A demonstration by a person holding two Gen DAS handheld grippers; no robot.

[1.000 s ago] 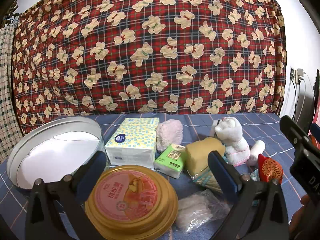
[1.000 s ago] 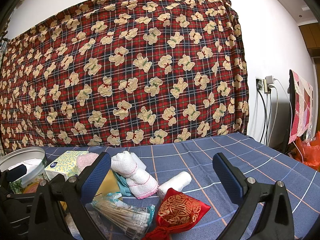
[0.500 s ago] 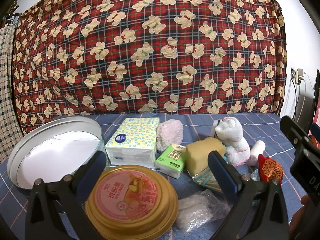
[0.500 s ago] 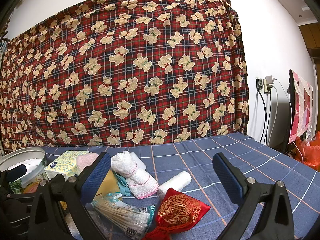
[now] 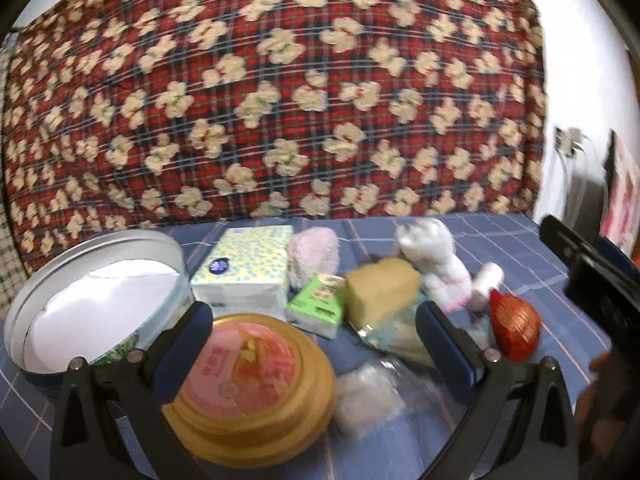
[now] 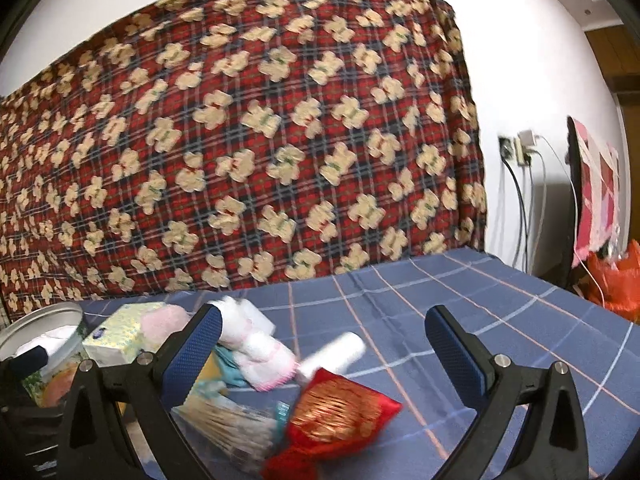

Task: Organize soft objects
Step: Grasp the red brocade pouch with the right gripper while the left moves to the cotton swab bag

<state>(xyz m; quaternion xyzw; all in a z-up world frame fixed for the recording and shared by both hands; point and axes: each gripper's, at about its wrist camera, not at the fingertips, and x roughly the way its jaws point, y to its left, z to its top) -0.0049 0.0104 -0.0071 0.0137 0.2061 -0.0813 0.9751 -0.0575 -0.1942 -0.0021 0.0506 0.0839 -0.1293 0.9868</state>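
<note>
My left gripper (image 5: 316, 338) is open above a gold tin lid with a pink label (image 5: 248, 384) and a clear bag of white stuff (image 5: 368, 394). Behind lie a blue-dotted tissue pack (image 5: 244, 270), a green tissue packet (image 5: 318, 306), a pink fluffy cloth (image 5: 314, 256), a yellow sponge (image 5: 382, 290), a white knitted cloth (image 5: 438, 264) and a red embroidered pouch (image 5: 516, 330). My right gripper (image 6: 324, 354) is open over the red pouch (image 6: 340, 416), with a bag of cotton swabs (image 6: 232, 428) and a white roll (image 6: 336, 354) close by.
An open round metal tin (image 5: 44, 304) lined with white paper stands at the left. The blue checked tablecloth (image 6: 500, 320) stretches away to the right. A red plaid bear blanket (image 6: 248, 140) hangs behind. Cables and a wall socket (image 6: 516, 148) sit at the right wall.
Both views have shifted and blurred. The left gripper has swung slightly, with the objects now sitting a little lower left. The right gripper has tilted and moved closer over the red pouch.
</note>
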